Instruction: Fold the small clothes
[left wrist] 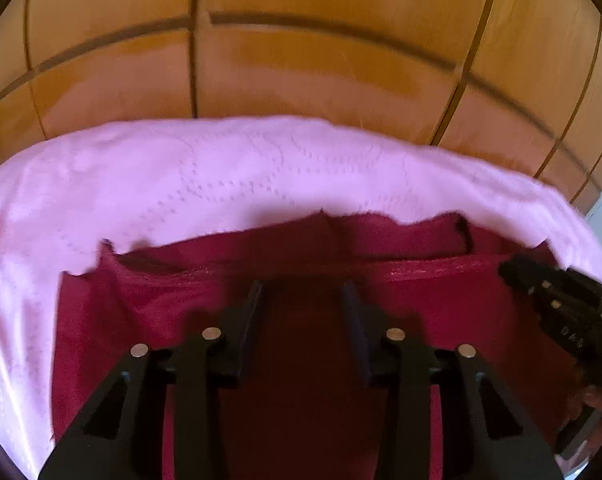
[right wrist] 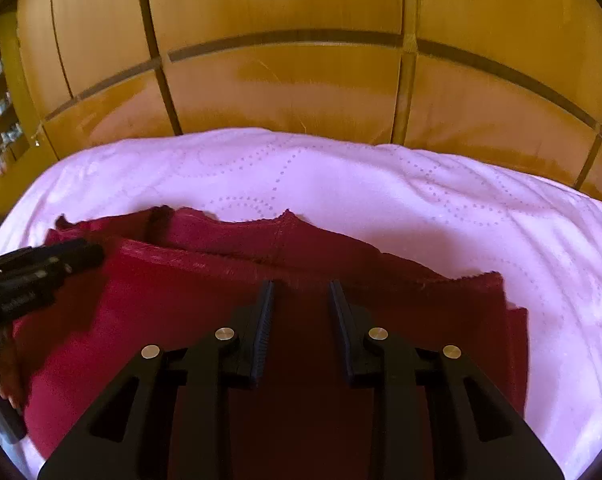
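Observation:
A dark red garment [left wrist: 149, 320] lies spread on a pink quilted bedspread [left wrist: 221, 168], with one layer folded over so a hem edge runs across it. My left gripper [left wrist: 303, 292] is open and empty, low over the garment's middle. The right gripper shows at that view's right edge [left wrist: 557, 300]. In the right wrist view the garment [right wrist: 173, 304] fills the lower middle on the bedspread [right wrist: 421, 208]. My right gripper [right wrist: 301, 292] is open and empty above the cloth. The left gripper [right wrist: 41, 276] shows at that view's left edge, over the garment's left part.
A wooden wardrobe [left wrist: 301, 60] with dark panel seams stands behind the bed; it also shows in the right wrist view [right wrist: 301, 40]. Shelves with small items [right wrist: 1, 112] are at the far left.

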{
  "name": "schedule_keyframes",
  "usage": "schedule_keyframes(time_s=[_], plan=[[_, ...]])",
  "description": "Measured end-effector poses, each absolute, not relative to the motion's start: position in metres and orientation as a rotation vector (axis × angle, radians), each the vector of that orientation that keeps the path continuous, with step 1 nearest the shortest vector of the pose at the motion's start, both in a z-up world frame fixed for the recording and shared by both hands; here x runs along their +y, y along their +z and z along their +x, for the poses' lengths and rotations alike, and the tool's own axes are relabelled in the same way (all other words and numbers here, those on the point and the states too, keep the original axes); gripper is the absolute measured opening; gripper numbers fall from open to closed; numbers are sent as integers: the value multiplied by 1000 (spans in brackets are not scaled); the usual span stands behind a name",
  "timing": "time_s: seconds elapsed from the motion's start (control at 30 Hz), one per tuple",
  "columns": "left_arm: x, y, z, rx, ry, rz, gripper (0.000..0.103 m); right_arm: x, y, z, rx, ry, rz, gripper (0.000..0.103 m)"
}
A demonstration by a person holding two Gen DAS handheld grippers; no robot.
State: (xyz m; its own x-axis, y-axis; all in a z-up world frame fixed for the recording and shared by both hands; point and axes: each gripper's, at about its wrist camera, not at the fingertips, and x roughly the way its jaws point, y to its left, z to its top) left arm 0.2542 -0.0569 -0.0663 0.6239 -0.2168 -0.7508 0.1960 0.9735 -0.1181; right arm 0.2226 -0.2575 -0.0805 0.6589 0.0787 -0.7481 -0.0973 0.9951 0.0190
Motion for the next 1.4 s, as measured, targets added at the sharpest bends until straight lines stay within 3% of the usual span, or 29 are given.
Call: schedule_keyframes(time_s=[0.4, 0.57, 0.77, 0.93, 1.0, 1.27, 1.4], plan=[[-40, -88, 265, 853, -289, -127, 41, -281, -106, 246, 842, 115, 91, 28], [-19, -71, 251, 846, -281, -205, 57, -288, -101, 241, 790, 139, 121, 28], [31, -60, 228, 799, -155, -205, 59, -303, -62, 202, 713, 125, 125, 28], [49, -80, 228, 817, -128, -193, 61, -320, -78, 201, 787, 38, 35, 28], [39, -88, 228, 799, -147, -142, 70, -342, -92, 208, 822, 21, 160, 28], [31, -89, 227, 799, -164, -108, 78, -344, -103, 212, 789, 20, 203, 28], [25, -74, 198, 777, -166, -84, 91, -344, -101, 212, 784, 23, 208, 28]])
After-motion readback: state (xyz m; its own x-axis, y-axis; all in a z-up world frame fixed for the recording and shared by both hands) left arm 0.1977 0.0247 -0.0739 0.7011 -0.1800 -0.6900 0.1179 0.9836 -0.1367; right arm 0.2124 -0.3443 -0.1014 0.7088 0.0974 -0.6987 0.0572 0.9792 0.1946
